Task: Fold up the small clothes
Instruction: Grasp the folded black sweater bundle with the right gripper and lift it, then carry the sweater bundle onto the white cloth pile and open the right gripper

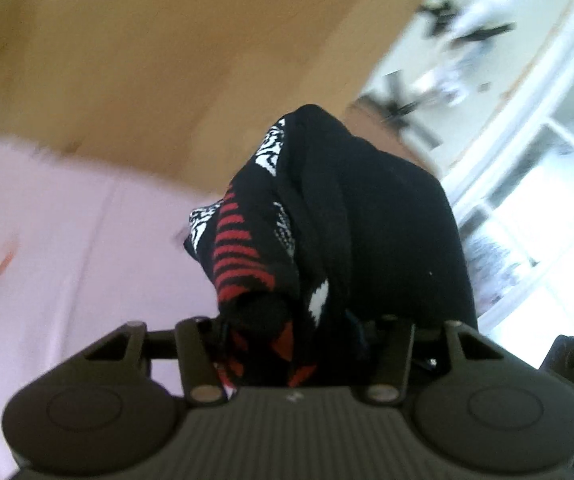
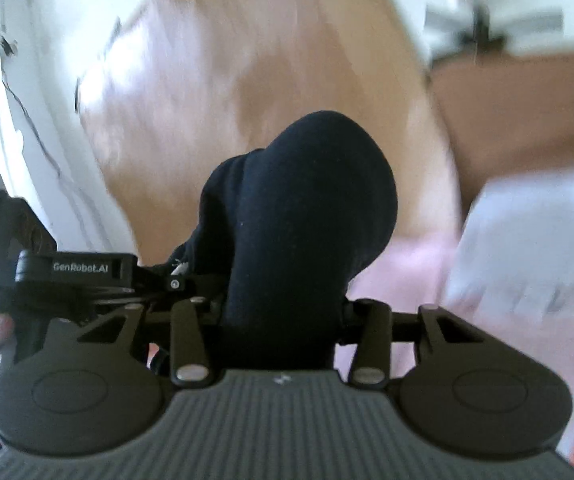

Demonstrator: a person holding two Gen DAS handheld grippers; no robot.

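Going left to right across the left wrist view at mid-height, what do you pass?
Pink cloth → black patterned garment bunched in the left claw → blurred white shelving.

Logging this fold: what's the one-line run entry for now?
left tongs: gripping patterned sock | right tongs: gripping black sock | both lifted over wooden table

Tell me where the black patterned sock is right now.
The black patterned sock bunches at the centre of both wrist views, between the left gripper and right gripper, above the pink cloth.
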